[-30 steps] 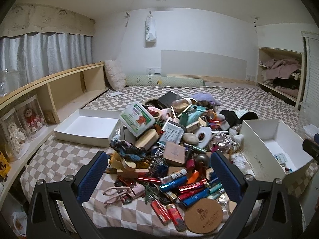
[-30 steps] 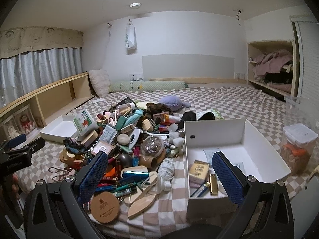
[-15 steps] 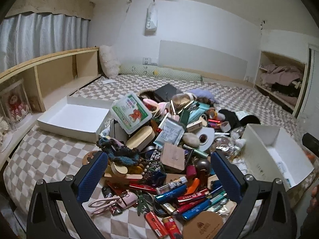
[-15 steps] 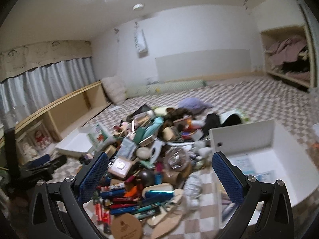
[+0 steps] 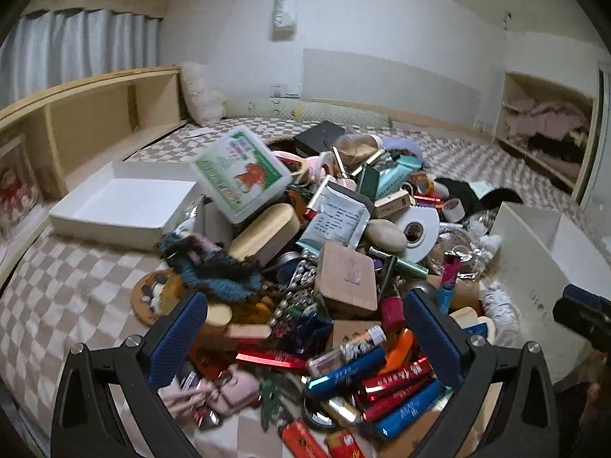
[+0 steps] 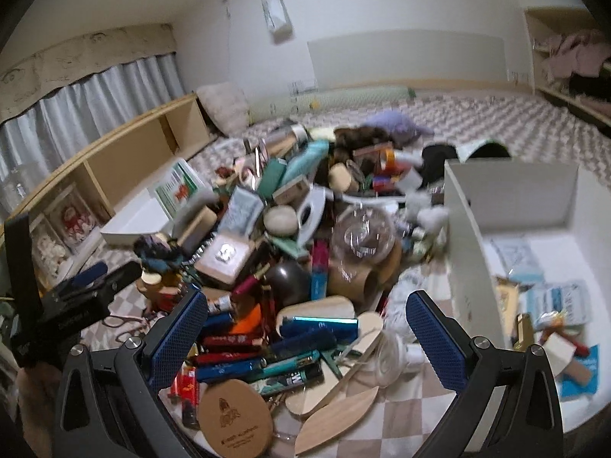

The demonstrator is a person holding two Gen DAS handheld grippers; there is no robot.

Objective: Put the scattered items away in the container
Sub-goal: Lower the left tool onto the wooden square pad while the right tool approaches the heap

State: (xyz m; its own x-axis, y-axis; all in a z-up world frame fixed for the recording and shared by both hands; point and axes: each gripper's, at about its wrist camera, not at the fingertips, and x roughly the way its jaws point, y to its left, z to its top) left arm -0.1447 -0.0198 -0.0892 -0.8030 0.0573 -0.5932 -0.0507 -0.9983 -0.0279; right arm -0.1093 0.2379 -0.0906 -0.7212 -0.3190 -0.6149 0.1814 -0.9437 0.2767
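A big pile of small items (image 5: 324,252) lies on the checkered bed, also in the right wrist view (image 6: 290,236). A white box (image 6: 511,206) with a few items inside stands right of the pile; its wall shows in the left wrist view (image 5: 534,267). My left gripper (image 5: 305,339) is open and empty, low over the pile's near edge, above red and blue tubes (image 5: 366,378). My right gripper (image 6: 305,339) is open and empty over the pile's near right part, above a blue tube (image 6: 320,324) and a round cork coaster (image 6: 233,416).
A shallow white tray (image 5: 126,206) sits left of the pile, next to a wooden shelf (image 5: 88,122). A green-and-white plastic case (image 5: 240,171) tops the pile. The left gripper shows at the left of the right wrist view (image 6: 84,297). Wooden slats (image 6: 340,408) lie by the coaster.
Both grippers have moved down and forward toward the pile. The right gripper has swung left, away from the white box. Both stay open and empty.
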